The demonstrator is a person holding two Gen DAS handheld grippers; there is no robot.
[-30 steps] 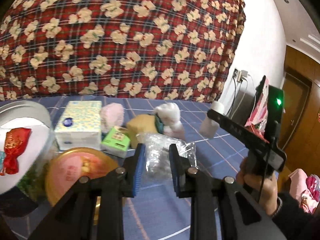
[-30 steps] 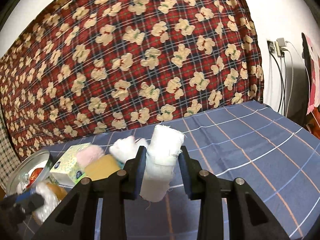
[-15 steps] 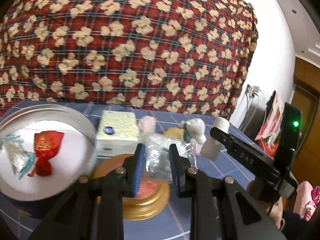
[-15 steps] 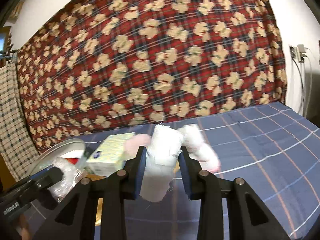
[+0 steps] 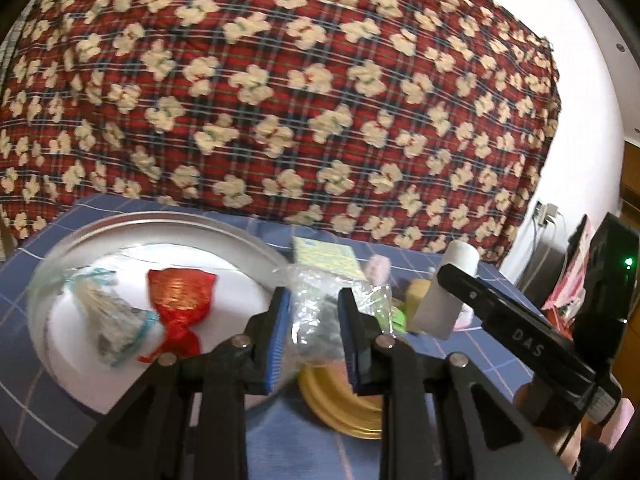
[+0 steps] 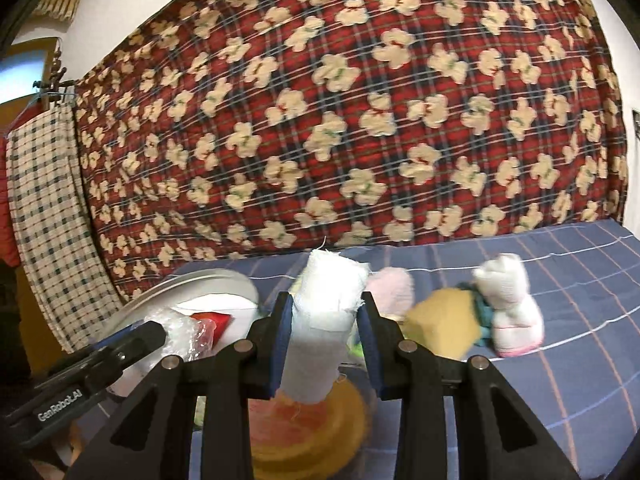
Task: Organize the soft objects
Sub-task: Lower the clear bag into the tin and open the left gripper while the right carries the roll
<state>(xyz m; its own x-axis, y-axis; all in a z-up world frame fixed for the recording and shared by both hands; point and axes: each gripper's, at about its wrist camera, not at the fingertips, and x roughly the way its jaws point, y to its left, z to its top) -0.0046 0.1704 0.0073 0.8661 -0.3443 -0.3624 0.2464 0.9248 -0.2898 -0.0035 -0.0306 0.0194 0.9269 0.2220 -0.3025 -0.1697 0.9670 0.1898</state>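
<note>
My left gripper (image 5: pixel 314 334) is shut on a crumpled clear plastic bag (image 5: pixel 320 312), held above the right rim of the round metal tray (image 5: pixel 120 224). The tray holds a red pouch (image 5: pixel 180 300) and a pale wrapped bundle (image 5: pixel 106 320). My right gripper (image 6: pixel 326 344) is shut on a white cloth roll (image 6: pixel 324 316), held over a gold lid (image 6: pixel 312 436). The roll also shows in the left wrist view (image 5: pixel 444 292). The left gripper with the plastic bag (image 6: pixel 180 334) shows at the left of the right wrist view.
A yellow tissue pack (image 5: pixel 324 258), pink fluffy item (image 6: pixel 390 292), yellow sponge (image 6: pixel 440 324), white sock (image 6: pixel 508 300) and gold lid (image 5: pixel 340 404) lie on the blue checked bedsheet (image 6: pixel 580 320). A red bear-print quilt (image 5: pixel 280 100) rises behind.
Both grippers swung left with their loads. The left gripper with the plastic bag now hangs at the tray's rim; the right gripper with the roll is over the gold lid.
</note>
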